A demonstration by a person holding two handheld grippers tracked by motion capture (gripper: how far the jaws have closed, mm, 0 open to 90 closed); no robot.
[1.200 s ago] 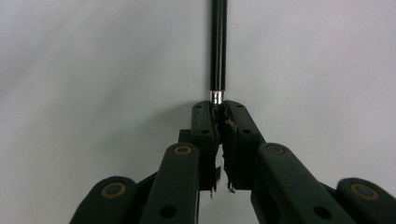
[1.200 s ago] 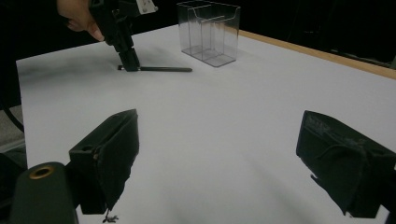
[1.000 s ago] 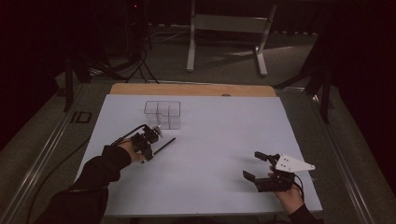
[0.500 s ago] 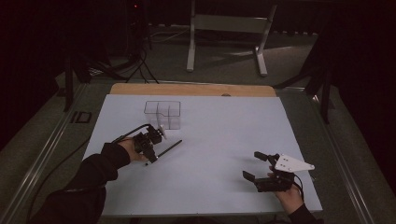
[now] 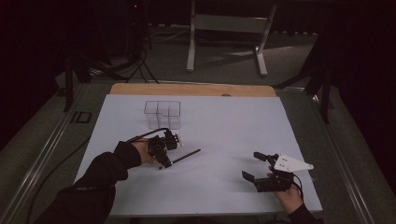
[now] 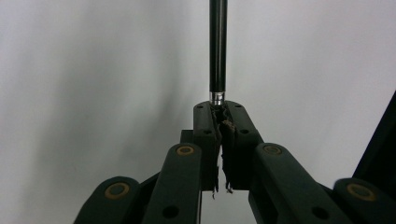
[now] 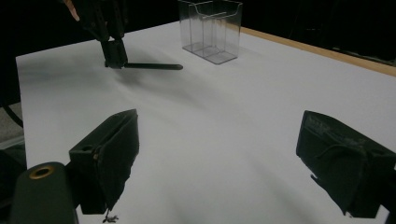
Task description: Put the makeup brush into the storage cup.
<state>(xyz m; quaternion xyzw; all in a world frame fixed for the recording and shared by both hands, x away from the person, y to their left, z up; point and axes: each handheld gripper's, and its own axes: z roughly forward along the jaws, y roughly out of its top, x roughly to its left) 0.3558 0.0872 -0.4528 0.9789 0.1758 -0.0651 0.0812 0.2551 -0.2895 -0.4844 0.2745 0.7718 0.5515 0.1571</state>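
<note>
Left gripper (image 5: 164, 157) clamps pen (image 5: 184, 156) by one end, above bench (image 5: 224, 121). Right gripper (image 5: 258, 169) wide, idle. We keep clamp firm, tip pen upright before reaching organizer (image 5: 162, 114).

On the table (image 5: 224, 140), the clear divided box (image 5: 162, 114) stood toward the far edge, left of the middle. Nearer to the person, the left gripper (image 5: 164, 161) held a pen (image 5: 184, 156) just above the sheet. The right gripper (image 5: 256, 167) was well apart, at the near right corner.
</note>
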